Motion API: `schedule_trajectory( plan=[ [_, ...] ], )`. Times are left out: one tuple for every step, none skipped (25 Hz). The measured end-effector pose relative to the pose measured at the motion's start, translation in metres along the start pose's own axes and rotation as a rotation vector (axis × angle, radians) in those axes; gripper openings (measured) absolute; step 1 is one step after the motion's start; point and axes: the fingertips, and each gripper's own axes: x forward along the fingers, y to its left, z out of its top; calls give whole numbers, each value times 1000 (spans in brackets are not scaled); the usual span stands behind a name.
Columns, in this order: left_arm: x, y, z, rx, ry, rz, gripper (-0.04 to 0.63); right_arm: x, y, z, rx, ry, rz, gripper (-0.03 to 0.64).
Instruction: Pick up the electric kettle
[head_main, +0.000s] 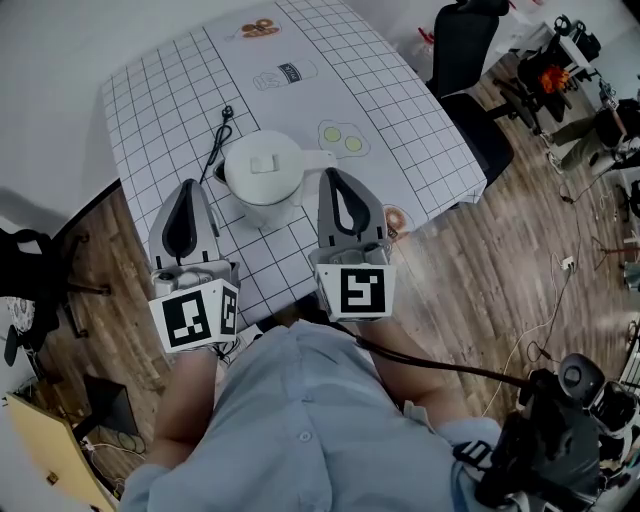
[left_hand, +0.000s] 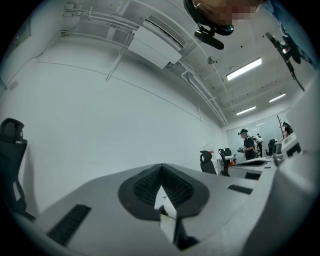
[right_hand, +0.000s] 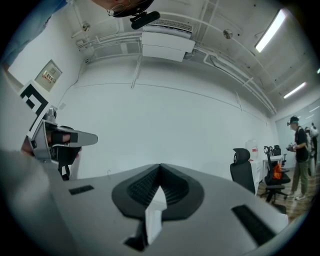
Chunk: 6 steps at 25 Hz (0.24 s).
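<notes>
A white electric kettle (head_main: 262, 175) with a closed lid stands near the front edge of the grid-patterned table (head_main: 400, 95). Its handle (head_main: 318, 158) points right. In the head view my left gripper (head_main: 188, 186) hangs just left of the kettle, and my right gripper (head_main: 331, 173) sits just right of it, its tip close to the handle. Both are shut and hold nothing. The left gripper view shows shut jaws (left_hand: 161, 170) aimed at a bare wall. So does the right gripper view (right_hand: 160, 170), with the left gripper (right_hand: 55, 140) at its left edge. Neither gripper view shows the kettle.
A black power cord (head_main: 218, 135) with its plug lies on the cloth behind the kettle. Black office chairs (head_main: 465, 60) stand right of the table on the wooden floor. Cables and equipment (head_main: 560, 420) lie at the lower right. People stand far off (right_hand: 300, 150).
</notes>
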Motion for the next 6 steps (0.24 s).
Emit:
schedule_trajectory(
  plan=[
    [0,-1,0,1,-2,-1,0,0,0,0,0,-1,-1,2],
    [0,-1,1,3,-3,-2,0,0,0,0,1,-2,-2,2],
    [0,-1,1,4,-4,-3,0,1,0,0,3,-1,-2,0],
    [0,-1,1,5,-4,-4,0,1,1,0,5,0,-2,0],
    [0,-1,1,5,-4,-4,0,1,1,0,8,1,-2,0],
    [1,-1,1,5,-4,-4,0,1,1,0,10,2,-2,2]
  ],
)
